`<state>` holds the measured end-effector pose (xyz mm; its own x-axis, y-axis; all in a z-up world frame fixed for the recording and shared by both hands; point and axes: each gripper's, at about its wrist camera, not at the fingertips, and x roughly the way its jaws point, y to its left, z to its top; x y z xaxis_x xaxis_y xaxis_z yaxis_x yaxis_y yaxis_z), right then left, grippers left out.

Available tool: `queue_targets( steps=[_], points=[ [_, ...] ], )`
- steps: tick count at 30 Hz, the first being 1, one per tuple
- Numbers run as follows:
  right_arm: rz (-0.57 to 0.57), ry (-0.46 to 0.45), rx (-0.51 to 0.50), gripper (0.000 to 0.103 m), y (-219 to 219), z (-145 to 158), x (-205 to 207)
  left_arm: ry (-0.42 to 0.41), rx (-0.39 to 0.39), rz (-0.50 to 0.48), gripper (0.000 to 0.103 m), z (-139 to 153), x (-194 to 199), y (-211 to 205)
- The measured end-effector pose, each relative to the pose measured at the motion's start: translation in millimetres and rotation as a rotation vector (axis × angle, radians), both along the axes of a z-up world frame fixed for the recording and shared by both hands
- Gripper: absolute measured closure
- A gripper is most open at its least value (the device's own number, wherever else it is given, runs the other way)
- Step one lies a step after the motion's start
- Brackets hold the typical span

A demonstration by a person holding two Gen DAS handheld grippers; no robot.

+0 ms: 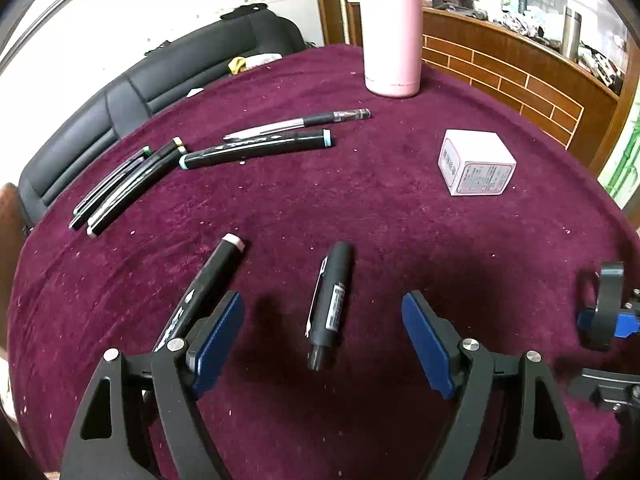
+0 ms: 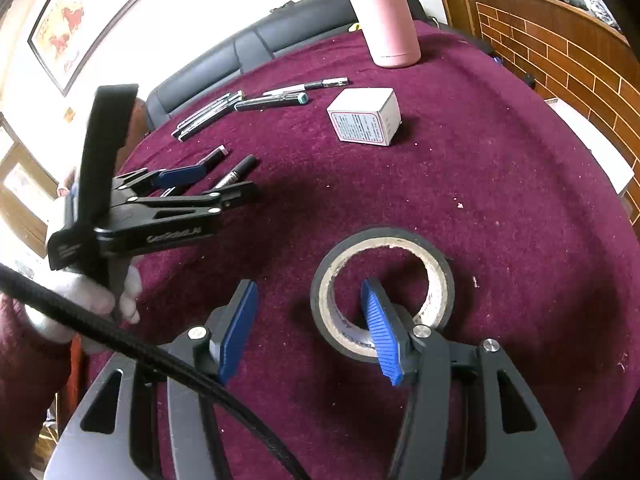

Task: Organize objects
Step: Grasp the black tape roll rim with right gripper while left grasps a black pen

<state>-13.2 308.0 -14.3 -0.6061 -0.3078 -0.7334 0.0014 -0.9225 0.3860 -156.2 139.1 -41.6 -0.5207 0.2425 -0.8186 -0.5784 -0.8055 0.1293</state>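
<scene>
A black pen (image 1: pixel 330 304) with a clip and a label lies on the maroon cloth, between the blue pads of my open left gripper (image 1: pixel 323 308), which touch nothing. A black marker with a pink cap (image 1: pixel 212 280) lies just outside its left finger. The right wrist view shows the same left gripper (image 2: pixel 228 179) over that pen (image 2: pixel 240 170). My right gripper (image 2: pixel 309 292) is open. Its right finger stands inside a black tape roll (image 2: pixel 440 264) and its left finger outside, so the roll's near wall sits between the pads, unpressed.
Several more pens (image 1: pixel 124 184), a teal-ended marker (image 1: pixel 256 150) and a white-and-black pen (image 1: pixel 296 122) lie at the far left. A white box (image 1: pixel 476 162) and a pink bottle (image 1: pixel 394 36) stand farther back. A black sofa (image 1: pixel 160 80) and a wooden counter (image 1: pixel 520 64) border the table.
</scene>
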Motion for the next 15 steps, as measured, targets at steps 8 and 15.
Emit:
queue_targets(
  steps=[8, 15],
  points=[
    [0.011, 0.012, 0.020, 0.043, -4, 0, 3, -0.114, 0.070, 0.006, 0.028, -3, -11, 1],
    [0.015, 0.017, 0.013, 0.041, -4, -1, 4, -0.087, 0.048, -0.080, 0.091, 6, 13, 13]
  ],
)
